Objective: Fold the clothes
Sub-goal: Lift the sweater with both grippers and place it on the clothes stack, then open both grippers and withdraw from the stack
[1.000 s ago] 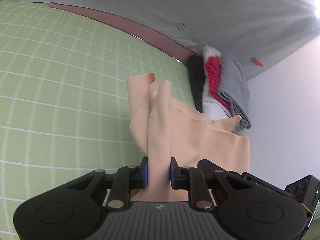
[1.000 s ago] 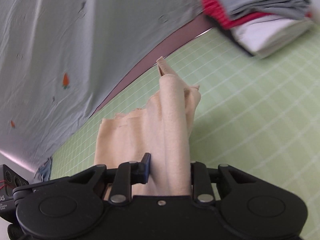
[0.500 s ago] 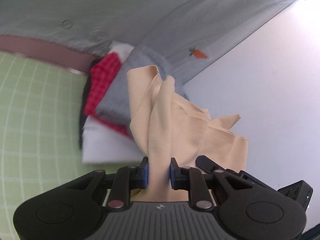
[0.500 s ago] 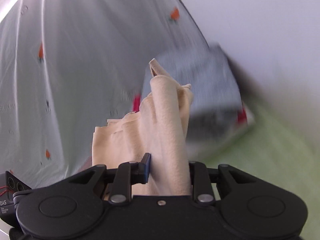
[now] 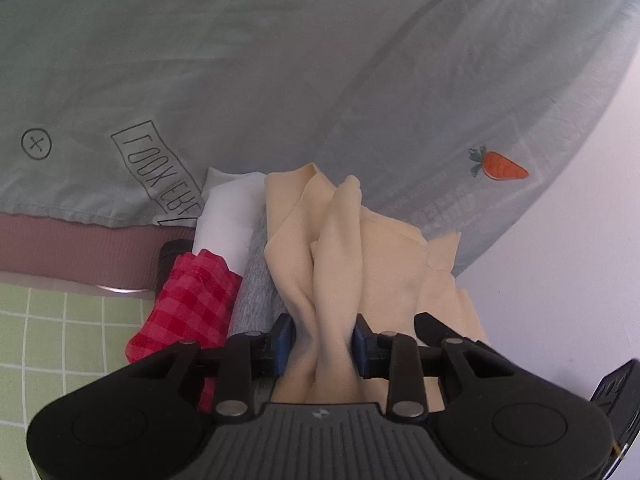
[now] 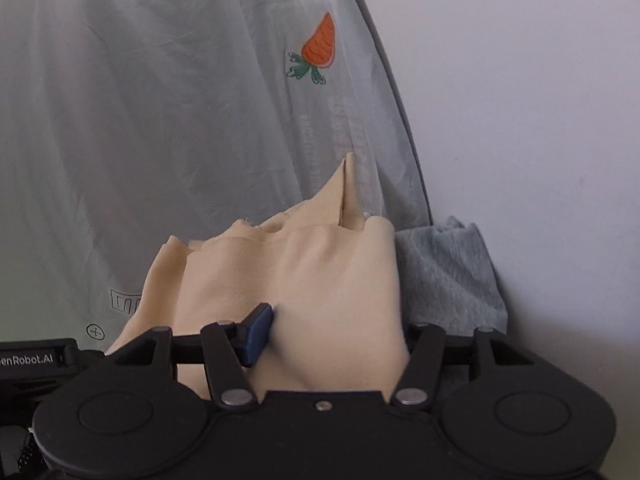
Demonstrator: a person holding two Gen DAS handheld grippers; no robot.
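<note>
A folded beige garment (image 5: pixel 340 248) lies over a stack of folded clothes: a grey piece (image 5: pixel 256 292), a red checked piece (image 5: pixel 188 304) and a white piece (image 5: pixel 228 216). My left gripper (image 5: pixel 322 346) is shut on a bunched fold of the beige garment. In the right wrist view the beige garment (image 6: pixel 304 280) drapes over my right gripper (image 6: pixel 332 336), whose jaws stand wide apart with only the left blue pad (image 6: pixel 258 334) showing. The grey piece (image 6: pixel 444 276) lies under it at the right.
A pale grey sheet with carrot prints (image 5: pixel 502 166) hangs behind the stack, also in the right wrist view (image 6: pixel 316 50). A green gridded mat (image 5: pixel 60 340) covers the table at the left, with a pink edge (image 5: pixel 80 248) behind. A white wall (image 6: pixel 540 120) is at the right.
Both grippers carried the beige garment from the mat to the clothes stack and lowered it on top. The right gripper's jaws have opened wide; the left still pinches the fold.
</note>
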